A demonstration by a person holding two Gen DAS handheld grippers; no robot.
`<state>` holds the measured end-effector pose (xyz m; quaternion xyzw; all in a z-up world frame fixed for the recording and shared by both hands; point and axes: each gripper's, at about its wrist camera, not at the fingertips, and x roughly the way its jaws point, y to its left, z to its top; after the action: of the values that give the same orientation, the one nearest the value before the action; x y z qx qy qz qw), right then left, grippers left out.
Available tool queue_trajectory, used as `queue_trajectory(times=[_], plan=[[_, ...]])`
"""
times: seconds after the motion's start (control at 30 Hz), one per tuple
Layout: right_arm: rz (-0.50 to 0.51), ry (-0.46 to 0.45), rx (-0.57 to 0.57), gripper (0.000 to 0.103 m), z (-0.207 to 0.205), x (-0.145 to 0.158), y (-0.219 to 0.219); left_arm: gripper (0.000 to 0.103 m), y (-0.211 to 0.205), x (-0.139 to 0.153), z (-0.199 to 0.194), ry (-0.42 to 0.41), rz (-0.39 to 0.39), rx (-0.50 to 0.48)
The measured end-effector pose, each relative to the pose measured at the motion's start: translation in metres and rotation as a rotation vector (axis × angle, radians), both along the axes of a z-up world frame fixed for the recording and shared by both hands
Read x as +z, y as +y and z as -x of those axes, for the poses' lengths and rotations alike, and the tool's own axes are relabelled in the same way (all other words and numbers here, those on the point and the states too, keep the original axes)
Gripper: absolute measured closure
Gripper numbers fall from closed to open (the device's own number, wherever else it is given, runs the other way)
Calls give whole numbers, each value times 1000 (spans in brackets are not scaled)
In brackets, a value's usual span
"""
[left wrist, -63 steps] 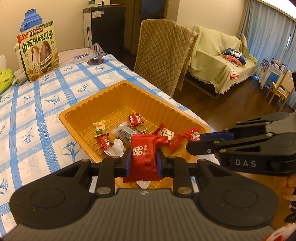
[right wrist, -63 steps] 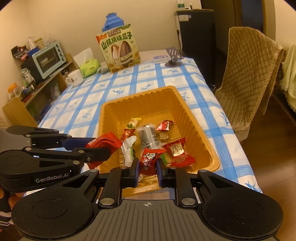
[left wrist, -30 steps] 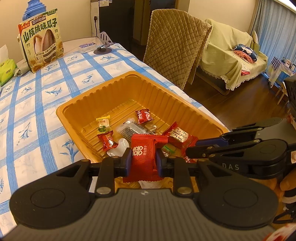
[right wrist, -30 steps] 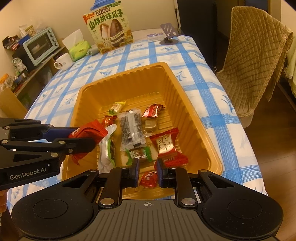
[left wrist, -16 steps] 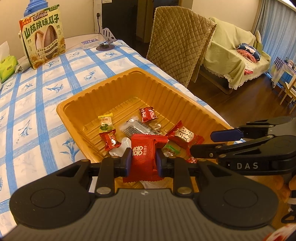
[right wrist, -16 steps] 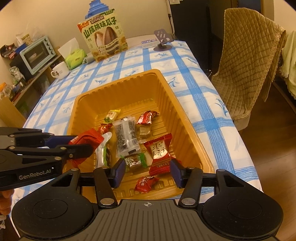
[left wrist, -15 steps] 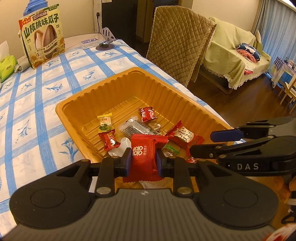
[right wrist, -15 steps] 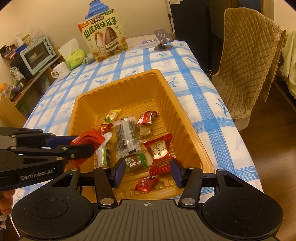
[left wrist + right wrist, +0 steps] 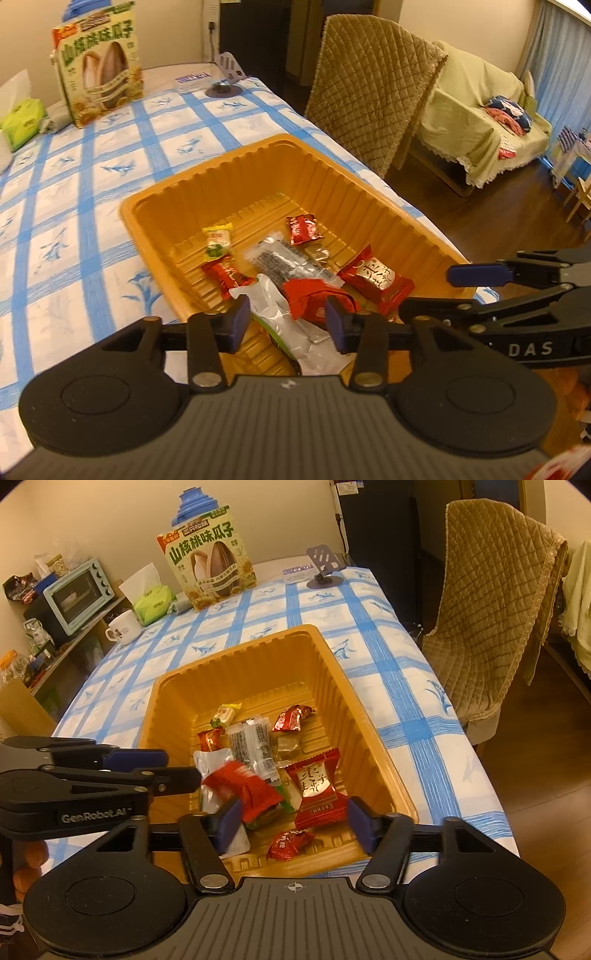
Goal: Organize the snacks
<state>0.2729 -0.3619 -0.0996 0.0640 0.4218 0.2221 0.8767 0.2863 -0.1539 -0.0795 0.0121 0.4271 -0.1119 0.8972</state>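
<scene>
An orange plastic tray (image 9: 155,229) (image 9: 332,664) sits on the blue-checked tablecloth and holds several wrapped snacks. My left gripper (image 9: 286,321) is open above the tray's near edge; the red snack packet (image 9: 314,299) (image 9: 240,786) is free of its pads and blurred, dropping onto the pile. My right gripper (image 9: 291,819) is open and empty over the tray's near end, above a small red candy (image 9: 290,843). A large red candy (image 9: 317,790) (image 9: 376,280) lies in the tray. Each gripper shows in the other's view, the left (image 9: 140,764) and the right (image 9: 472,280).
A sunflower-seed box (image 9: 210,559) (image 9: 98,66), a green tissue pack (image 9: 153,602), a white mug (image 9: 123,627) and a phone stand (image 9: 325,566) sit at the table's far end. A toaster oven (image 9: 75,594) is on a shelf at left. A quilt-covered chair (image 9: 495,602) stands at right.
My left gripper has opened and let go of the red snack packet, which falls into the tray. My right gripper opened earlier, dropped its small red candy and stays open.
</scene>
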Motion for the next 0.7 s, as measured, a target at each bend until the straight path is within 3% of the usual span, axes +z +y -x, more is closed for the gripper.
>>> queue_trajectory(times=[0.2,0.27,0.4,0.7], plan=[[-13,-45,9,18,13,12,-2,46,11,23,28,-41,-7,71],[-25,-57,20,16,19,16,-3,45,17,31,42,-43,-4,92],[-35,-70,42,14,35,25,0,33,32,46,72,-53,-7,145],[-56,-73,66,13,90,44,23,33,70,63,132,-30,-28,200]])
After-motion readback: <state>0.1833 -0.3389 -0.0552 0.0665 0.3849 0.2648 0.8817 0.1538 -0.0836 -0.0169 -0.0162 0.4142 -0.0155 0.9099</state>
